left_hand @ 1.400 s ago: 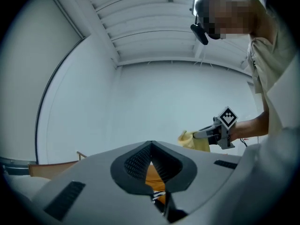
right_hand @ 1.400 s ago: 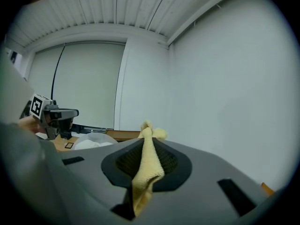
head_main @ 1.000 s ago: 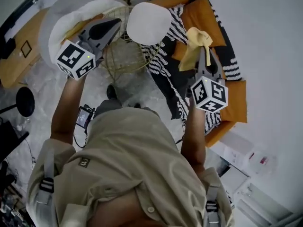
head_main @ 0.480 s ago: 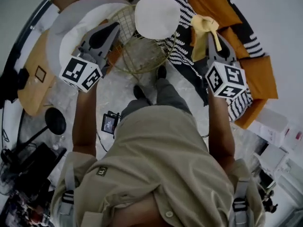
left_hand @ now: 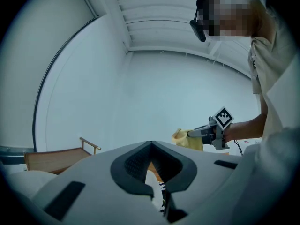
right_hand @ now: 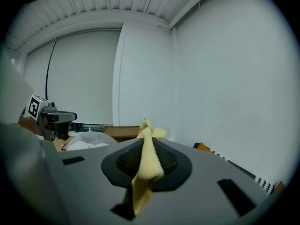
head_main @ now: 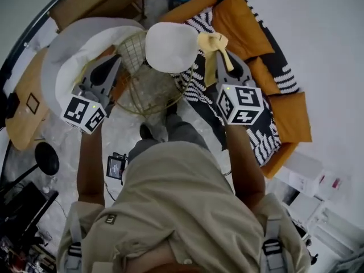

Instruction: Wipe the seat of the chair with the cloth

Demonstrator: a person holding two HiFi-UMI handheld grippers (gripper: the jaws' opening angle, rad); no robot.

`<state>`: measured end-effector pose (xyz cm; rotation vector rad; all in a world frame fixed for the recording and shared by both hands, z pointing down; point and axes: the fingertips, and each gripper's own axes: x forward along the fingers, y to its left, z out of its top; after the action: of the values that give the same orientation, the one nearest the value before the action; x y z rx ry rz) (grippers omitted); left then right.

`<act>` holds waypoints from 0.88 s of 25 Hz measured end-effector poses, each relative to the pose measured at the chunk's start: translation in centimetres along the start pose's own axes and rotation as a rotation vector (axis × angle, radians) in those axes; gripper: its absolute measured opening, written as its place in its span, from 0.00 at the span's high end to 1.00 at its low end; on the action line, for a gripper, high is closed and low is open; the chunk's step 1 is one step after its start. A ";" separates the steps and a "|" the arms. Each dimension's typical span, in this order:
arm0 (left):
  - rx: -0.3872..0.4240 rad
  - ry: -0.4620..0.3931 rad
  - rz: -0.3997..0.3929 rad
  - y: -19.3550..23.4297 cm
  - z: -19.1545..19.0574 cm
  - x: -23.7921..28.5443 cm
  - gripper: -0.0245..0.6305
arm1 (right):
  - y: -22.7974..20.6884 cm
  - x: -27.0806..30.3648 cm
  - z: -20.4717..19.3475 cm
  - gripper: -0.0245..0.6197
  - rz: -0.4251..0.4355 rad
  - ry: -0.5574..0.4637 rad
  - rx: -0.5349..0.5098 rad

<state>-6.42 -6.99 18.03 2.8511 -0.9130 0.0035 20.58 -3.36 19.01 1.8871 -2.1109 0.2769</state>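
Head view, and no other: white round seat (head_main: 170, 47) of the gold wire chair (head_main: 142, 92), ahead and below, between the two grippers. Right gripper view, close up: right gripper (right_hand: 147, 142) pressed together on the yellow cloth (right_hand: 149, 165), one end poking past the tips, the rest trailing down between the jaws. Left gripper view: left gripper (left_hand: 151, 144) closed tip to tip, pinching nothing; through the slot beneath, slivers of white and of striped fabric; further off, the other gripper holding its cloth up in the air.

Against half a second ago: cloth nearer the seat, now just beside its right rim as seen from above; contact not readable. Left gripper lower in the frame.

Around: black-and-white striped throw (head_main: 199, 95) over orange cushions (head_main: 250, 27) on the right; large white pouf (head_main: 68, 50) under and behind the left gripper; wooden unit (left_hand: 51, 157) by the wall; black stool (head_main: 46, 159) on the floor. In the way: person's beige shirt (head_main: 176, 209) and both forearms, filling the lower half of the head view and covering the chair's base.
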 end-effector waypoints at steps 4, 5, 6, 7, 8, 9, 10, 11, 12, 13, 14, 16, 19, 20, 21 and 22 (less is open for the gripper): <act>0.007 0.013 0.014 1.6 0.4 2.0 0.94 | -1.1 2.7 0.4 0.89 0.015 0.002 0.012; 0.010 0.025 0.009 1.8 0.2 2.3 0.94 | -1.2 3.2 0.0 0.89 0.018 0.011 0.025; 0.013 0.039 0.001 1.9 0.0 2.5 0.94 | -1.1 3.4 -0.5 0.89 0.018 0.018 0.039; 0.019 0.052 -0.005 2.1 0.1 2.7 0.94 | -1.1 3.7 -0.8 0.89 0.020 0.020 0.049; 0.025 0.057 -0.005 2.3 0.4 2.9 0.94 | -1.1 4.1 -0.7 0.89 0.025 0.018 0.049; 0.028 0.051 0.000 2.5 0.7 3.3 0.94 | -1.3 4.6 -0.5 0.89 0.032 0.018 0.039; 0.026 0.036 0.010 2.6 0.7 3.9 0.94 | -1.7 5.0 -0.3 0.89 0.041 0.023 0.021; 0.018 0.017 0.022 2.7 0.6 4.6 0.94 | -2.2 5.6 -0.2 0.89 0.049 0.030 0.003; 0.009 0.002 0.029 3.0 0.4 5.3 0.94 | -2.6 6.2 -0.1 0.89 0.052 0.037 -0.011; 0.001 -0.001 0.033 3.4 0.0 5.6 0.94 | -2.8 6.8 -0.2 0.89 0.051 0.046 -0.018; -0.008 0.007 0.036 3.8 -0.7 5.6 0.94 | -2.7 7.3 -0.4 0.89 0.052 0.057 -0.021; -0.028 0.033 0.044 4.8 -2.0 5.1 0.94 | -2.1 8.1 -1.5 0.89 0.057 0.085 -0.019; -0.049 0.058 0.052 5.8 -3.1 5.3 0.94 | -2.1 9.2 -2.7 0.89 0.060 0.104 -0.006; -0.055 0.060 0.054 5.9 -3.4 5.8 0.94 | -2.5 9.7 -2.8 0.89 0.060 0.106 -0.008; -0.062 0.059 0.057 5.9 -3.8 6.2 0.94 | -3.1 10.4 -2.9 0.89 0.060 0.105 -0.015; -0.067 0.060 0.059 6.0 -4.2 6.5 0.94 | -3.4 11.3 -3.0 0.89 0.058 0.105 -0.021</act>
<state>-4.47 -14.98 23.35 2.7466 -0.9654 0.0633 23.10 -13.28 25.50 1.7619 -2.0931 0.3576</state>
